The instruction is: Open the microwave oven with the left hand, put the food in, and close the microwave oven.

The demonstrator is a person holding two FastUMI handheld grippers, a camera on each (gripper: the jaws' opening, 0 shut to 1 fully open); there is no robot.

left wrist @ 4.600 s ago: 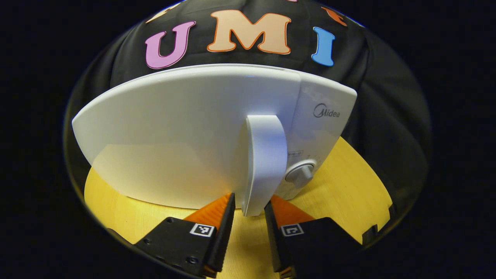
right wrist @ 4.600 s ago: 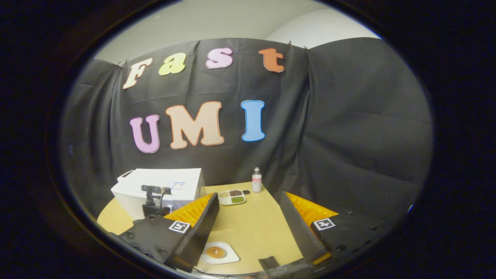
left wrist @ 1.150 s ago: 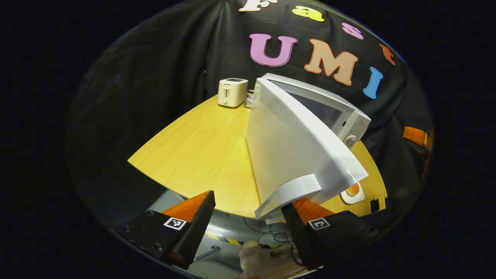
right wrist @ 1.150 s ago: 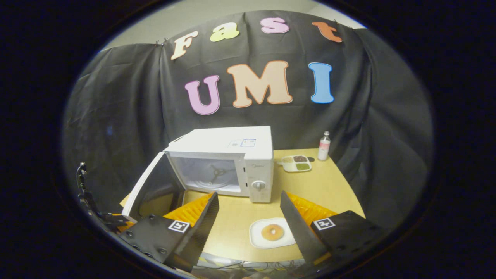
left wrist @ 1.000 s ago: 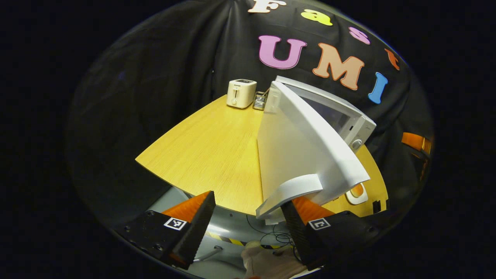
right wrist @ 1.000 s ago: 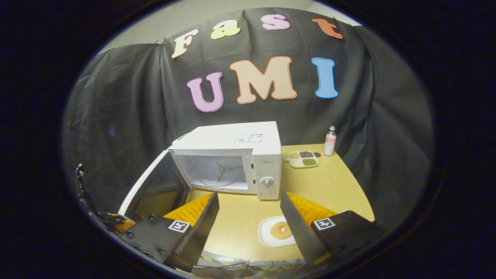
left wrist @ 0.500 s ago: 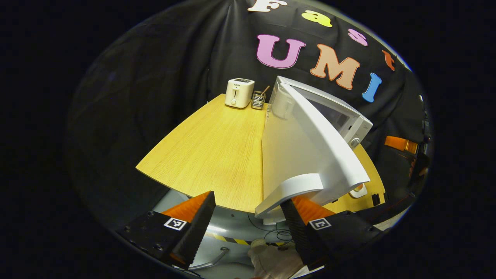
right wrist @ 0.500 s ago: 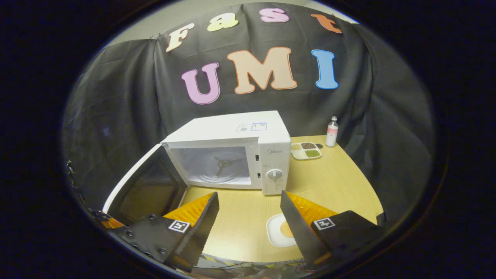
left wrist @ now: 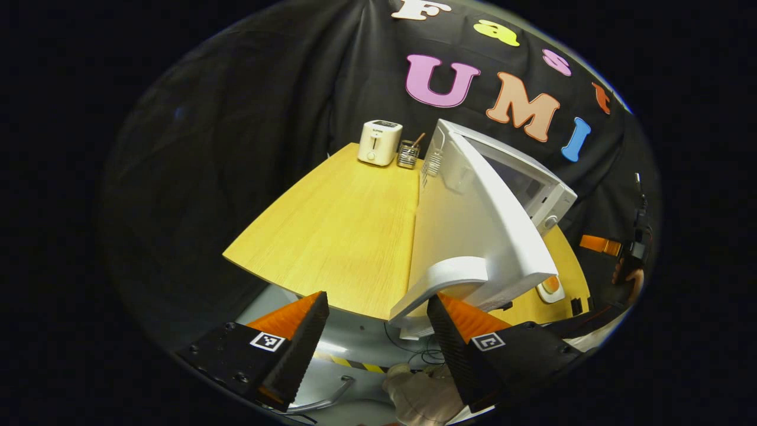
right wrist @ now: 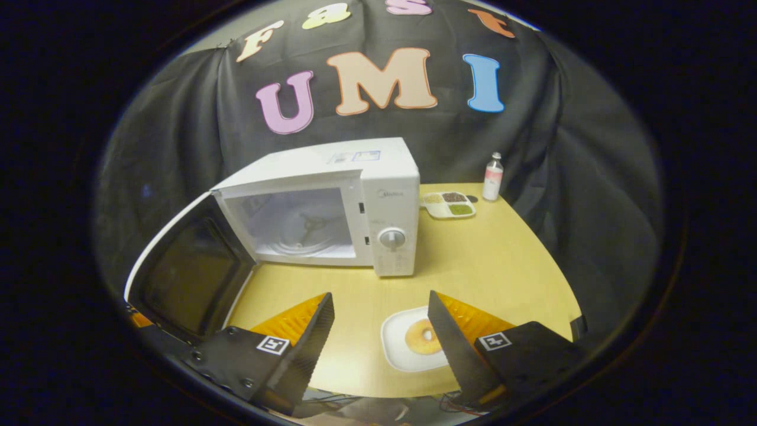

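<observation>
Right gripper view: the microwave oven (right wrist: 355,195) stood toward the back of the table (right wrist: 491,266), its door (right wrist: 183,272) swung wide to the left, cavity exposed. The doughnut (right wrist: 421,336) lay on a white plate (right wrist: 399,346) at the near table edge, in front of the oven and apart from it. The right gripper (right wrist: 381,322) hung above the near edge with fingers spread wide, holding nothing; its right finger overlapped the plate's right side in the picture.

Left gripper view: the left gripper (left wrist: 378,319) was spread wide. The door handle (left wrist: 440,284) sat close against its right finger; contact could not be confirmed, and the left finger was well clear of it.

Table was a light yellow wood-grain surface with a curved edge. A compartment dish (right wrist: 447,205) and a small bottle (right wrist: 492,170) stood right of the oven at the back. A white toaster (left wrist: 379,142) and a wire holder (left wrist: 408,155) stood at the far corner behind the door. Black cloth walled the booth; grey floor with cables (left wrist: 414,349) showed below the table edge.
</observation>
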